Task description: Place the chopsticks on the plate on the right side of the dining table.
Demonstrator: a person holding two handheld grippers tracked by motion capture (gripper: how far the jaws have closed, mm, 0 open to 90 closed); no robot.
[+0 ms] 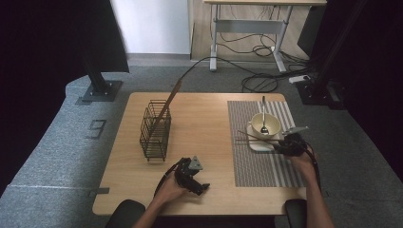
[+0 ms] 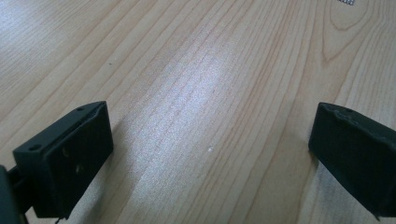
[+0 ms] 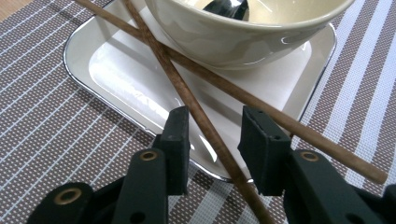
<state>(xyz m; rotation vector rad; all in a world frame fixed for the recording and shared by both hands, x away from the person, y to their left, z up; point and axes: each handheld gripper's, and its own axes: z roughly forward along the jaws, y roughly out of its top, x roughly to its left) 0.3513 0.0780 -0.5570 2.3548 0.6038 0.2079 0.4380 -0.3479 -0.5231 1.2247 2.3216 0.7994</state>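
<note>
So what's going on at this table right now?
A person is working with a hand-held gripper in each hand. The right gripper is at the white tray under the cream bowl on the striped placemat. Its jaws stand apart around one of two crossed chopsticks, not pressing it. The left gripper rests open over bare table. A wire basket stands to the left.

Wire basket [image 1: 155, 130] is seen left of the striped placemat [image 1: 263, 159], w/ a long wooden stick [image 1: 167, 105] leaned in it. Behind the placemat, beyond the table [image 1: 204, 142] edge: desk legs [image 1: 214, 42], tangled cables [image 1: 259, 80], a power strip [image 1: 299, 79] on grey carpet.
</note>
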